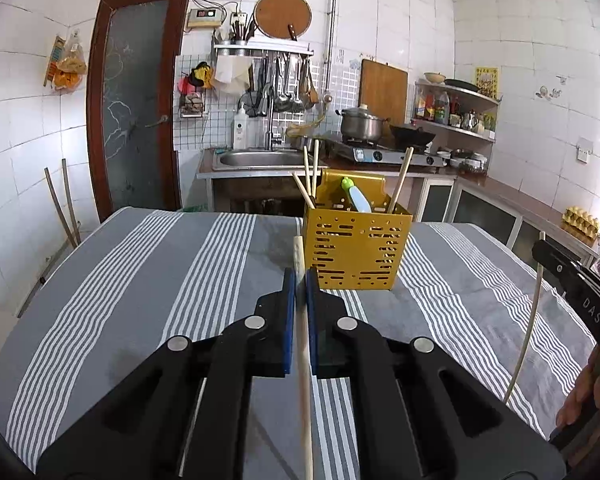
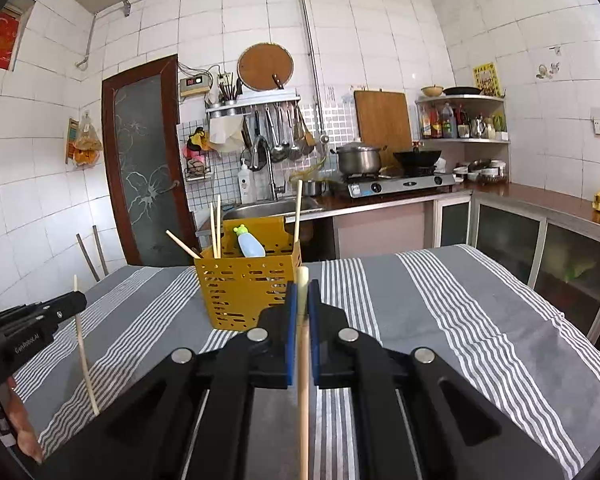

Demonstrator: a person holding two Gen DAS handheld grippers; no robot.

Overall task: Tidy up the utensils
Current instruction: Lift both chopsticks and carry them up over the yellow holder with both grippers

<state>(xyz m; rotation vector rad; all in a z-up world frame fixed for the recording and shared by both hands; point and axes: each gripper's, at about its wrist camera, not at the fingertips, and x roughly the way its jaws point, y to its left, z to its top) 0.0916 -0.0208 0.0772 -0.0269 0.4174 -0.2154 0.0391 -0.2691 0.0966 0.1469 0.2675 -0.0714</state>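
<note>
The left gripper is clamped on a chopstick, its blue pads pressed against the pale wood from both sides; the stick runs along the jaws and its tip pokes out just past them, pointing at the yellow holder. The right gripper is likewise clamped on a second chopstick, whose squared tip stands just past the pads, close to the holder's near right corner as seen from that camera. Both grippers are raised above the table, which carries a grey cloth with white stripes. The holder, a perforated box, stands on the cloth near the table's far edge, about midway along it. Inside it three chopsticks lean at its left side, one leans at the right, and a small pale blue utensil with a green top rests between them. From the left camera the right gripper shows at the right edge of the view, over the table's right side, with its chopstick hanging down from it towards the cloth. A hand grips that tool below.
</note>
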